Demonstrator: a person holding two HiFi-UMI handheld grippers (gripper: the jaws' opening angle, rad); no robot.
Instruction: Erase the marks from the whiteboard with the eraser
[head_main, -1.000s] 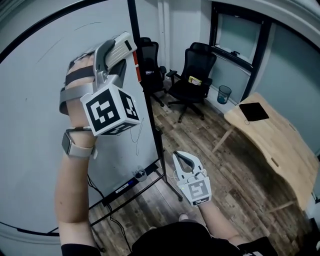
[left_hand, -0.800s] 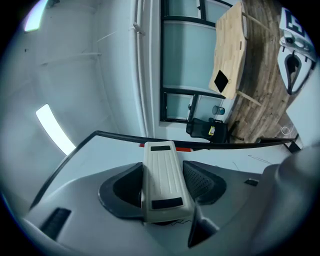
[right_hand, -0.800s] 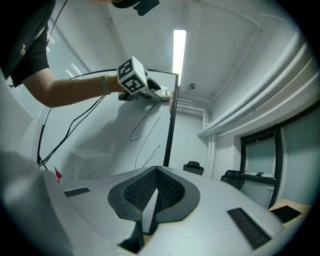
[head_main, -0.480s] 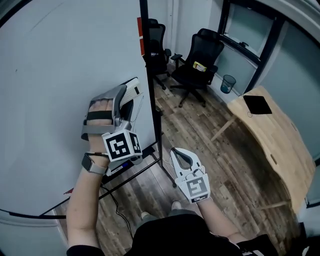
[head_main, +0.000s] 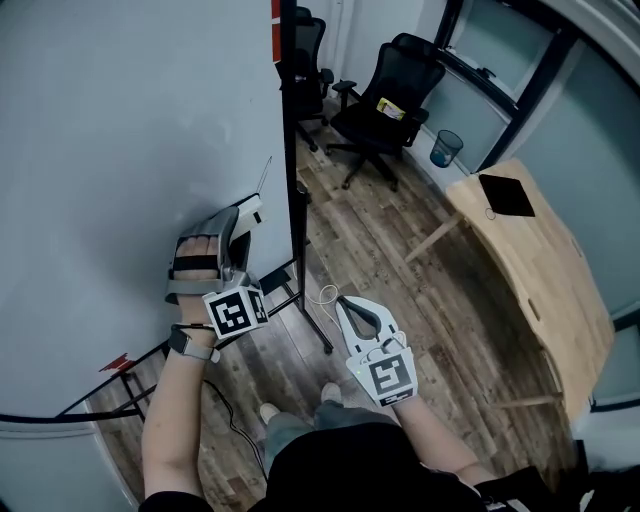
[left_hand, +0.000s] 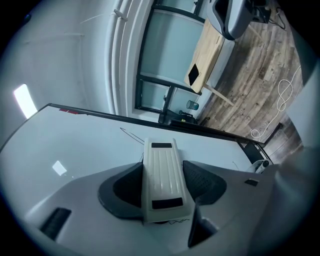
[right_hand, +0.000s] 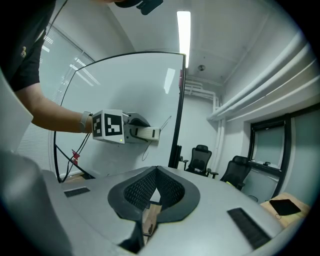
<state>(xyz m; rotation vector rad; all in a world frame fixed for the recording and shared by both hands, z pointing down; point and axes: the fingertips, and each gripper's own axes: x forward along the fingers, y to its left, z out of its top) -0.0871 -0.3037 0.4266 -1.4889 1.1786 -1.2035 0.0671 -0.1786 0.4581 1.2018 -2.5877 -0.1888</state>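
One whiteboard (head_main: 120, 130). One eraser (left_hand: 162, 180). Two handheld grippers: the left gripper (head_main: 238, 225) and the right gripper (head_main: 357, 312). Two black office chairs: a nearer chair (head_main: 378, 105) and a farther chair (head_main: 303, 55). One wooden bench (head_main: 545, 280). One flat black pad (head_main: 506, 195). One waste bin (head_main: 447, 148).

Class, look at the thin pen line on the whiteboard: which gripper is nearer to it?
Left. The left gripper, clamping the eraser, is at the board, with the line just past the eraser's tip. The right gripper is apart, beyond the board's edge.
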